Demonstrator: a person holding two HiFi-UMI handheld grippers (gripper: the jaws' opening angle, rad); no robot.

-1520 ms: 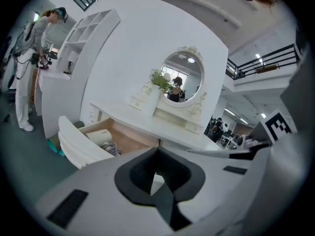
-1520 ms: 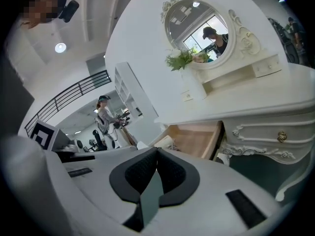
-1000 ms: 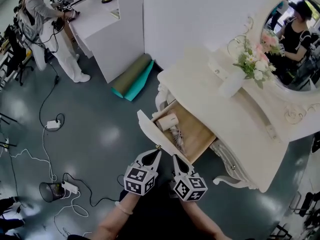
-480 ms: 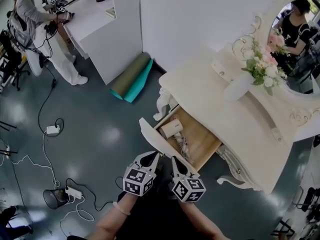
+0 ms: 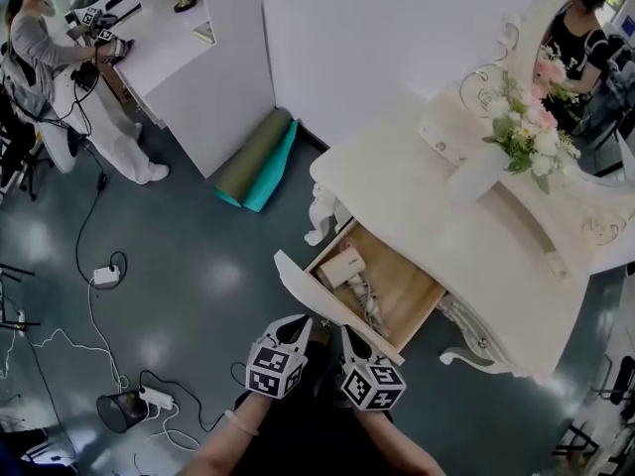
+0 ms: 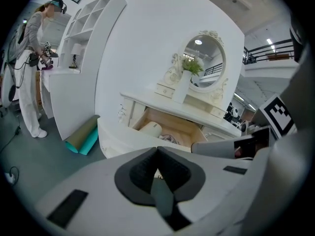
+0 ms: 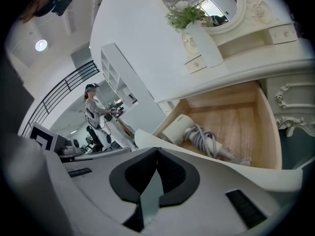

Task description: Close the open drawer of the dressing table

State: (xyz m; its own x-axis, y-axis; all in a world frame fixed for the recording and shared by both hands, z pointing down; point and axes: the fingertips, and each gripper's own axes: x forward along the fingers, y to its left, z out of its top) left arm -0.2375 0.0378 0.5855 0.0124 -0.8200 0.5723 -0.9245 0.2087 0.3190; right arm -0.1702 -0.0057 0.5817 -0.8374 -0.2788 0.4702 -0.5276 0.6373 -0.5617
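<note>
the open drawer (image 5: 405, 292) lies at the frame centre, its long front running from upper left to lower right. the left gripper (image 5: 301, 322) and right gripper (image 5: 346, 331), fingers together and empty, point at it from just below.

Against wall: bench (image 5: 397, 178), drawer (image 5: 412, 291) pulled out from its front. In drawer, toward left end: hair dryer (image 5: 342, 265), cord (image 5: 365, 292) just beside it. On bench top: vase (image 5: 474, 177), before mirror (image 5: 595, 38). Just before drawer front: left tool (image 5: 296, 325) and right tool (image 5: 349, 335), side by side. On floor left of bench: rolled mat (image 5: 260, 157), at foot of wall.
</note>
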